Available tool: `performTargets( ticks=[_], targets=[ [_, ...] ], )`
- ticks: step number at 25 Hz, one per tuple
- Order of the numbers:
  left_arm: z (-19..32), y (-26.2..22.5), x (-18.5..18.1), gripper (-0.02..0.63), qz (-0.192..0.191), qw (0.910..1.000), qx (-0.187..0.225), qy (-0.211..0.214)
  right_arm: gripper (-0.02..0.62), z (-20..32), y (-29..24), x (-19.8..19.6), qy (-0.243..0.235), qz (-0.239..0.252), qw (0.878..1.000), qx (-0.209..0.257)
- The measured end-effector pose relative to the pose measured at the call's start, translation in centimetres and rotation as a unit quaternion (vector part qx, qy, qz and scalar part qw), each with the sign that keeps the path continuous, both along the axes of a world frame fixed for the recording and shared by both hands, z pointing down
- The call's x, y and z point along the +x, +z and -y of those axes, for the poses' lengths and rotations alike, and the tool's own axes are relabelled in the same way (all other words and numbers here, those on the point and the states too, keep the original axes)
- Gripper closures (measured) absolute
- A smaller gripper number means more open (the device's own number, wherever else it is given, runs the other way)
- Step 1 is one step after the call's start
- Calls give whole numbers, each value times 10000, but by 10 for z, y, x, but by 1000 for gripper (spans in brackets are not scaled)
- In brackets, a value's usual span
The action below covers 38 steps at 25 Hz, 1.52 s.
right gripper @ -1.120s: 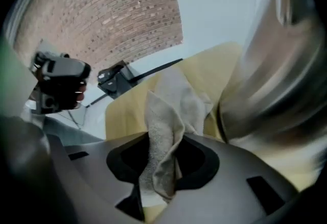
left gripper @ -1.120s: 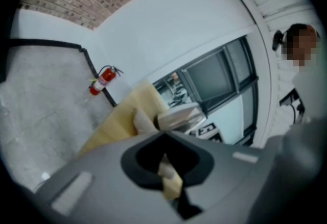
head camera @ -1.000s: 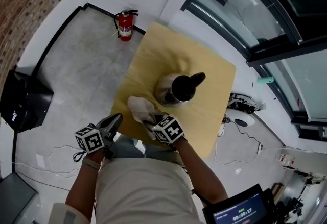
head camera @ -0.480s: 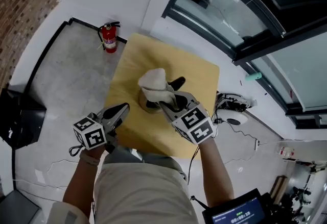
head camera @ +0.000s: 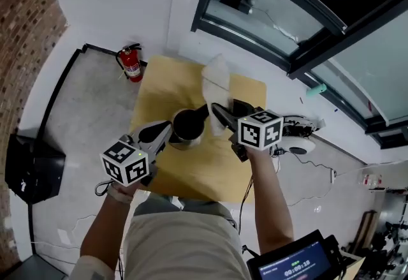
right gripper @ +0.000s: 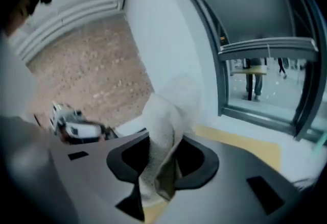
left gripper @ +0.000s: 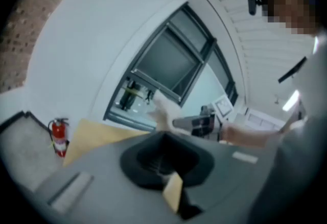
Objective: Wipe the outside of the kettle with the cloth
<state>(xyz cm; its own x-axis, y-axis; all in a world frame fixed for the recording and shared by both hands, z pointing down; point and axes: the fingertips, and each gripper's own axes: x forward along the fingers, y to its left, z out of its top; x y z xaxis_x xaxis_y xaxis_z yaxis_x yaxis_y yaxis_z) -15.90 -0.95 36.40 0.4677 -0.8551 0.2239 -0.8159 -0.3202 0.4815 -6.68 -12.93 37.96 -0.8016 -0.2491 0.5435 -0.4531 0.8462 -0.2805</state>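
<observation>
over a yellow table (head camera: 191, 173) in a white-walled room, the left tongs (head camera: 162, 133), closed on nothing, hang close beside the dark kettle (head camera: 187, 127), which stands between the two tools. the right tongs (head camera: 220, 114) pinch the white cloth (head camera: 215, 80), its loose end rising beyond their tips, clear of the kettle. a second ago the cloth lay bunched on the table by the kettle, with both tongs low at the near edge; now both are raised. the cloth looks ready, though wiping has not begun. a fire extinguisher (head camera: 131, 63) stands beyond the left tongs.
</observation>
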Motion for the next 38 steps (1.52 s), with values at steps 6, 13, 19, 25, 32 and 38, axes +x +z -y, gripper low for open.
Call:
performTargets(
  ticks=[6, 13, 19, 25, 32, 38],
  targets=[
    [80, -10, 51, 606, 1479, 9882, -149, 369, 465, 46, 79, 14, 892, 80, 9899, -1099],
    [103, 39, 69, 606, 2896, 9480, -869, 992, 469, -31, 203, 44, 580, -503, 9756, -2056],
    [105, 50, 79, 606, 3422, 9217, -1107, 1451, 469, -17, 94, 20, -587, 863, 9945, -41],
    [106, 52, 77, 606, 3030, 9315, -1372, 1476, 469, -23, 223, 35, -997, -1230, 9862, -490],
    [106, 51, 73, 606, 3059, 9335, -1276, 1370, 471, -54, 89, 26, -515, 987, 9938, 69],
    [98, 51, 69, 606, 3061, 9337, -1280, 1343, 471, -53, 187, 40, 519, 212, 9928, -1057]
  ],
)
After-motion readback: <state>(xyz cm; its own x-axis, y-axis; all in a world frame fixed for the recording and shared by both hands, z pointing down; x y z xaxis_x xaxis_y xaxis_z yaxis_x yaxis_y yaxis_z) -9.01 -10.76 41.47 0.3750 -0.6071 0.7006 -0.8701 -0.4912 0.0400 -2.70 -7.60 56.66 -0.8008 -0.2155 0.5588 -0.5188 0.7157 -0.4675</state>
